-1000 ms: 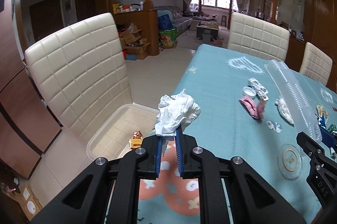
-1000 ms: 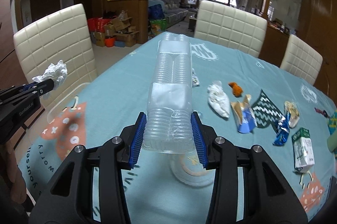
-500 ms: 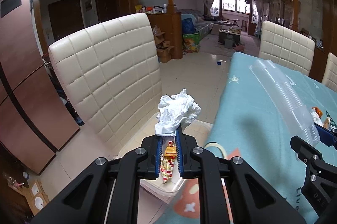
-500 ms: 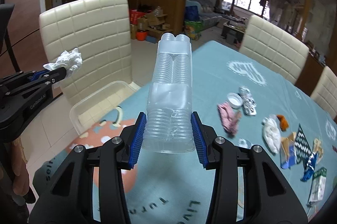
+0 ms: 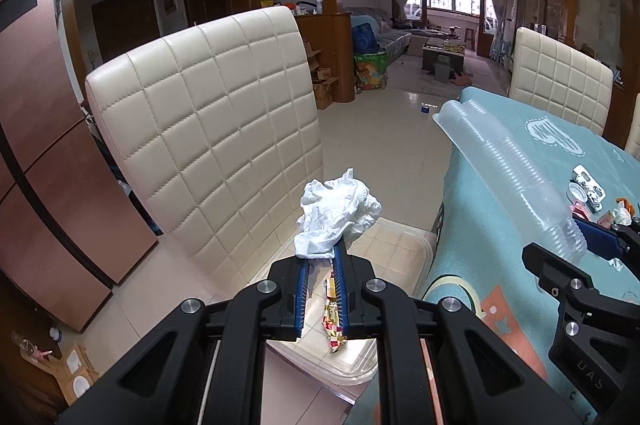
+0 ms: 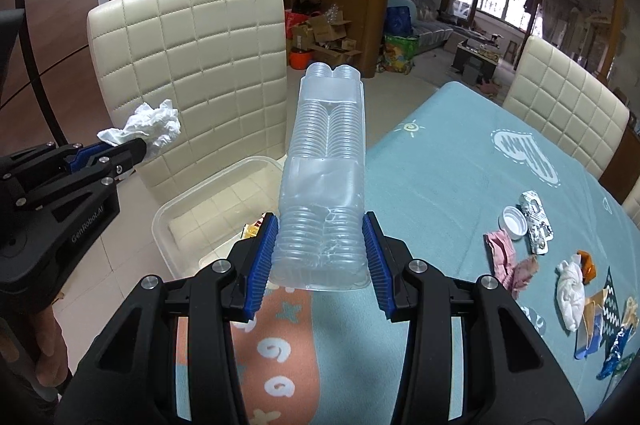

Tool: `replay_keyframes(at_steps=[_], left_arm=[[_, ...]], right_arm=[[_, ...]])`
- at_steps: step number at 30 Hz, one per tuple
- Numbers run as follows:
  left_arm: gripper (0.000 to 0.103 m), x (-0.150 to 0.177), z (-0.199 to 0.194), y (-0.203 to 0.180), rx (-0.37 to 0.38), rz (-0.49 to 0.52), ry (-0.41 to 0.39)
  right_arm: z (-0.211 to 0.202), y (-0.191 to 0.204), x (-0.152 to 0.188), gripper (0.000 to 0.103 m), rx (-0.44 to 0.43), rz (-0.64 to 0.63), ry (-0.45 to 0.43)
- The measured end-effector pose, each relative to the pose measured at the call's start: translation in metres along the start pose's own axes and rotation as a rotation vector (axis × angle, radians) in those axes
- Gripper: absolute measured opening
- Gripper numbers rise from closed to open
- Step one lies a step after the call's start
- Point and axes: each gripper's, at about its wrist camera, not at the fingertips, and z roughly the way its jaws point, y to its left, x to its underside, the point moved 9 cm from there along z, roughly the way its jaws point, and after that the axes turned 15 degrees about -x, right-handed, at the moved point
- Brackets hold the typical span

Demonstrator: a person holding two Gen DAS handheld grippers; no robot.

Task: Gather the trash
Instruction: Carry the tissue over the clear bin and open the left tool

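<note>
My left gripper (image 5: 320, 259) is shut on a crumpled white tissue (image 5: 338, 217), which hangs over a clear plastic bin (image 5: 352, 369) on the seat of a cream chair (image 5: 208, 133). A yellow-red wrapper (image 5: 334, 325) lies in the bin. My right gripper (image 6: 320, 245) is shut on a long clear pack of stacked plastic cups (image 6: 326, 161), held over the table's near-left corner beside the bin (image 6: 172, 213). In the right wrist view the left gripper (image 6: 132, 149) with the tissue (image 6: 148, 125) is at the left; the cup pack (image 5: 508, 177) and right gripper (image 5: 576, 257) show at the right of the left wrist view.
A teal tablecloth (image 6: 440, 161) covers the table; on its right lie a white cap (image 6: 514, 223), a blister pack (image 6: 536, 221), pink paper (image 6: 506, 257), a white wad (image 6: 572, 295) and several wrappers. Another cream chair (image 6: 560, 113) stands at the far side. A hand (image 6: 44, 353) holds the left gripper.
Both grippers have swung left, off the table top toward the chair and bin. The tissue now hangs over the bin; the cup pack is near the table's corner. Both grips are unchanged.
</note>
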Motion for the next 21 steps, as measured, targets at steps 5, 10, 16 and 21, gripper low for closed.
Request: replay_keyframes(at_steps=[5, 10, 16, 21], left_arm=[[0.012, 0.0, 0.013, -0.005, 0.006, 0.009, 0.019], [0.012, -0.002, 0.02, -0.007, 0.007, 0.007, 0.025], [0.012, -0.005, 0.026, -0.005, -0.003, 0.006, 0.025], [0.012, -0.006, 0.028, -0.006, -0.006, 0.005, 0.027]], right_arm=[[0.011, -0.002, -0.007, 0.045, -0.005, 0.001, 0.003], [0.016, 0.0, -0.017, 0.045, -0.015, -0.008, -0.01], [0.021, 0.002, -0.019, 0.045, -0.017, -0.018, -0.015], [0.023, 0.0, -0.02, 0.045, -0.016, -0.012, -0.016]])
